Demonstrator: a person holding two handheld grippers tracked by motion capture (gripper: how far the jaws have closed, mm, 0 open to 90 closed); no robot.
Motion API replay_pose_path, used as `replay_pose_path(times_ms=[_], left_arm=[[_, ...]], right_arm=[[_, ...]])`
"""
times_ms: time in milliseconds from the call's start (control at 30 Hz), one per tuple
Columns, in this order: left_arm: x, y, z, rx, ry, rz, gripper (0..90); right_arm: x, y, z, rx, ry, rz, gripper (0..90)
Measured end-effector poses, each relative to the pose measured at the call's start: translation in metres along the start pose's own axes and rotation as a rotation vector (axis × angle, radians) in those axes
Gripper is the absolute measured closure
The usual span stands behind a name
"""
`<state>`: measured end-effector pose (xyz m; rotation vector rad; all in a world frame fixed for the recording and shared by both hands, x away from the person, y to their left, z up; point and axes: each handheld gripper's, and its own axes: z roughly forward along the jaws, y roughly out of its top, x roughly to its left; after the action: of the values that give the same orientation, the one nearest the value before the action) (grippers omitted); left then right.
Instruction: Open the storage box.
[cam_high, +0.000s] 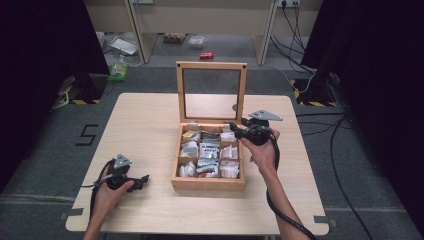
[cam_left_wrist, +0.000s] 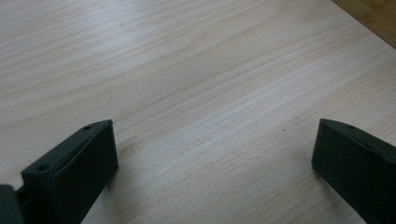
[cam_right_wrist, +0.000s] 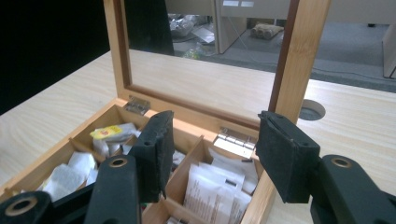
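Right gripper view: the black two-jaw right gripper (cam_right_wrist: 210, 154) sits with its jaws wide apart and nothing between them, hanging over the back right corner of the box.
Left gripper: the black left gripper (cam_high: 142, 180) lies low on the table near the front left, in the person's left hand (cam_high: 107, 192), jaws spread with just bare wood between them, pointing toward the box.
Right hand: the person's right hand (cam_high: 262, 152) holds its gripper just beside the box's right wall, nose pointing left over the back row.
Box: open light wooden box with a grid of compartments (cam_high: 207, 182), roughly mid-table, long axis running front to back.
Lid: wooden frame lid with a clear pane (cam_high: 211, 65) standing upright on silver hinges (cam_right_wrist: 136, 104) at the back edge.
Contents: white paper sachets (cam_right_wrist: 212, 189) standing in most compartments; a yellow-labelled packet (cam_right_wrist: 106, 133) in the back left one. Can't read any of the print.
Table: pale wood-grain table (cam_high: 145, 120), with a round cable hole (cam_right_wrist: 311, 109) behind the box's right side.
Around: grey floor with black cables (cam_high: 345, 150), dark curtains either side, and a small red can (cam_high: 206, 55) on the floor well behind the table.
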<state>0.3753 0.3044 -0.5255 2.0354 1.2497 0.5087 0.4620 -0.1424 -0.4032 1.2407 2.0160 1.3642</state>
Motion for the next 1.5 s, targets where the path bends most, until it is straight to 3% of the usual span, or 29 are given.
replay_pose_path(times_ms=[167, 467, 733, 1000, 1233, 1500], left_arm=[[0.000, 0.000, 0.000, 0.000, 0.000, 0.000, 0.0], [0.000, 0.000, 0.000, 0.000, 0.000, 0.000, 0.0], [0.000, 0.000, 0.000, 0.000, 0.000, 0.000, 0.0], [0.000, 0.000, 0.000, 0.000, 0.000, 0.000, 0.0], [0.000, 0.000, 0.000, 0.000, 0.000, 0.000, 0.0], [0.000, 0.000, 0.000, -0.001, 0.000, -0.001, 0.0]], right_arm=[[0.008, -0.011, -0.007, 0.007, 0.041, -0.014, 46.1], [0.018, -0.020, -0.017, 0.020, 0.072, -0.033, 45.2], [0.026, -0.030, -0.021, 0.042, 0.078, -0.071, 44.4], [0.034, -0.037, -0.019, 0.070, 0.091, -0.068, 44.3], [0.035, -0.044, -0.022, 0.108, 0.095, -0.086, 44.3], [0.023, -0.051, -0.027, 0.124, 0.093, -0.072, 45.4]])
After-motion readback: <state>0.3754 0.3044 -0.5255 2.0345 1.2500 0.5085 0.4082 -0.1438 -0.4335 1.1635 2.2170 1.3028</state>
